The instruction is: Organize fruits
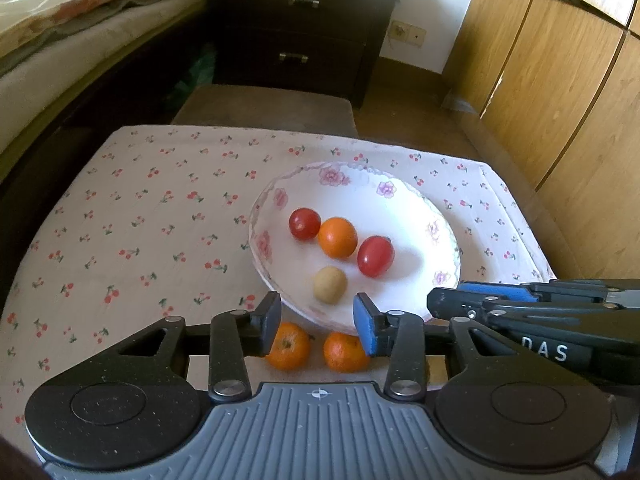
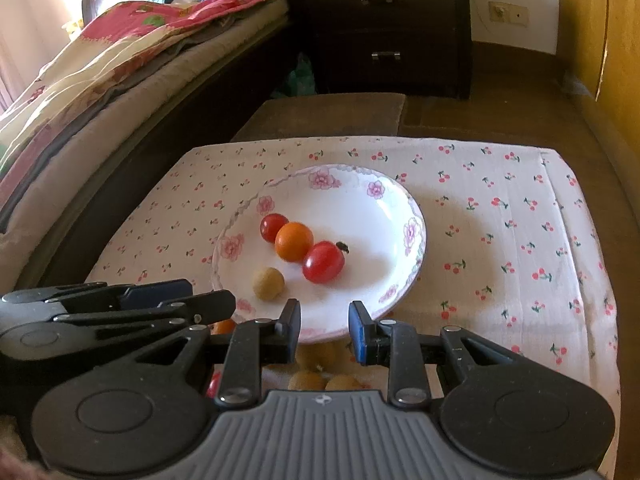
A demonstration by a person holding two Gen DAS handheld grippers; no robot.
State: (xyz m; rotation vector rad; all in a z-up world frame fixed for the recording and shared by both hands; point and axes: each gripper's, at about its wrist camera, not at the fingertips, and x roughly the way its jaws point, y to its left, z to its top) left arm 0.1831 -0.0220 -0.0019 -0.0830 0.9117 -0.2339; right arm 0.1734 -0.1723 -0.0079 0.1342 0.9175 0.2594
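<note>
Four small fruits lie in the plate (image 1: 404, 208); two mandarins (image 1: 288, 346) rest on the table (image 1: 140, 220) beneath the left hand-held gripper (image 1: 318, 320), whose jaws are narrowly parted and empty. The right hand-held gripper (image 2: 324, 330) is shown narrow, nothing held. The mandarins are judged light, soft and round, best pinched gently across the middle.

one plate (image 1: 440, 208), two red tomatoes (image 1: 305, 223)

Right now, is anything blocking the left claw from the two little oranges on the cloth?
Nothing visible: the left claw sits open just above the two small oranges, beside the flowered white plate.

Four fruits in floral plate (image 2: 416, 216)
</note>
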